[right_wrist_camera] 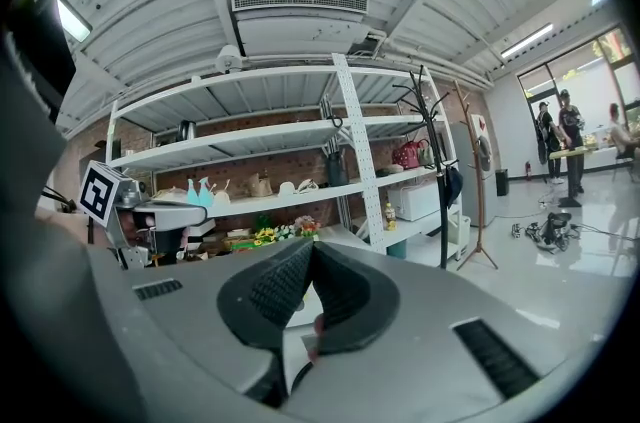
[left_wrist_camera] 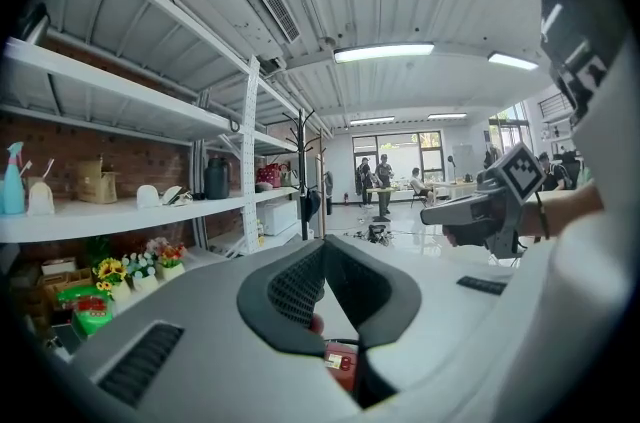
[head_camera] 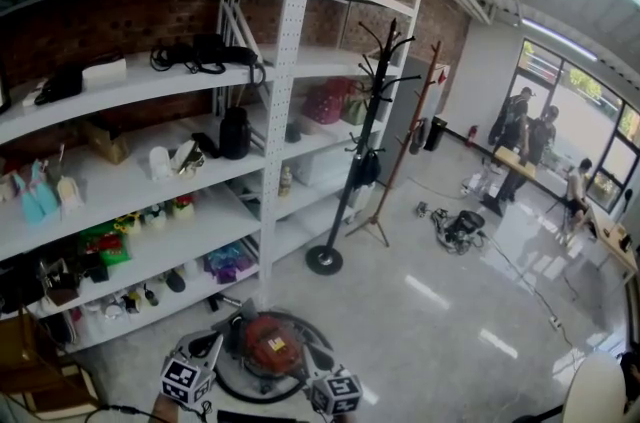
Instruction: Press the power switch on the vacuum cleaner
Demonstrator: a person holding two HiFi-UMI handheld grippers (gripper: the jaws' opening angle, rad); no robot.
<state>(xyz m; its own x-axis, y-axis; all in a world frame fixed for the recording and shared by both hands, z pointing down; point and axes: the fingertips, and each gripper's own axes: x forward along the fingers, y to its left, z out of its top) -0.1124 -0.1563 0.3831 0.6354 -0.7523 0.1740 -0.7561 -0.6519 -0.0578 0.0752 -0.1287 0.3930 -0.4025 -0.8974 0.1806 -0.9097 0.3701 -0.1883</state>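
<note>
Head view: the red vacuum cleaner (head_camera: 272, 347) sits on the floor at 6 o'clock in frame, with a black hose (head_camera: 240, 393) looped round its base. The left gripper (head_camera: 210, 349) is at the cleaner's 8 o'clock and the right gripper (head_camera: 320, 366) at its 4 o'clock. Both are close over the body, flanking it; contact is not evident. Shelving (head_camera: 283, 111) stands at 10 o'clock and a coat stand (head_camera: 362, 141) at 12, both well apart from the work.

Left gripper view: jaws pressed together at the tips, nothing between them. A sliver of the red cleaner shows beneath at 6 o'clock.

Right gripper view: jaws likewise closed and empty.

Judgement: closed tips make a blunt poker, fit for pushing a button rather than grasping. Both gripper cameras face out level across the room, so the tips are not yet aimed down. The power switch cannot be made out in any view; press likely not begun.
</note>
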